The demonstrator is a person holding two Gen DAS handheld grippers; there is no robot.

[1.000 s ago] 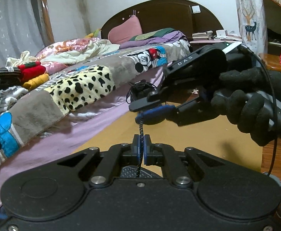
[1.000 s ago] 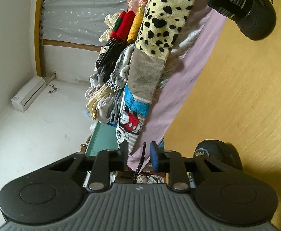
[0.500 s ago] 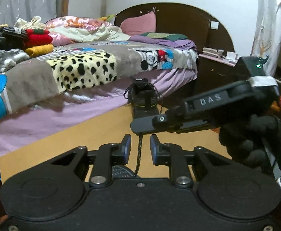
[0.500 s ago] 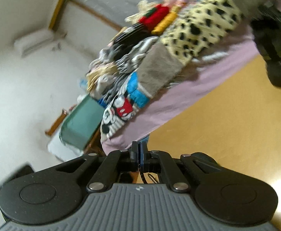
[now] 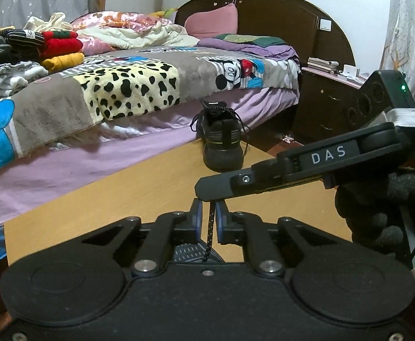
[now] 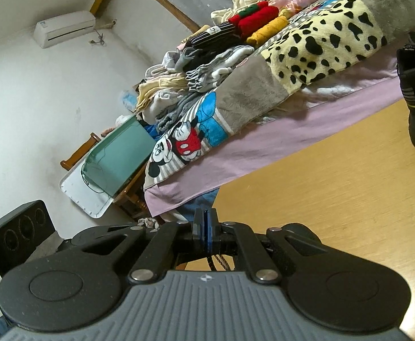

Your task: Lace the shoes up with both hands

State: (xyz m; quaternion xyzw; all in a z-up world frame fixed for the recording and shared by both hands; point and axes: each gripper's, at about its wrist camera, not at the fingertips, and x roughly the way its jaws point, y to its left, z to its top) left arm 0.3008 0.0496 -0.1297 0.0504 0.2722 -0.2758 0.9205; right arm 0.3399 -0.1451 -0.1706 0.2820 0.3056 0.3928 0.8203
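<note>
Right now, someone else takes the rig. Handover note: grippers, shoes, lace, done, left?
Left gripper: jaws closing, the speckled lace runs up between the pads, not yet pinched.
Right gripper: shut; in the left view the lace disappears under its tip, so it probably has the lace's upper part.
Near shoe: just below the left gripper, mostly hidden.
Second black shoe: stands on the wooden board by the bed, laces loose.
Done: cannot tell how many eyelets are threaded.
Left: finish threading, then tie.

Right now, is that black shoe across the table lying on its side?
No, the black shoe stands upright on its sole on the table, beside the bed.
</note>
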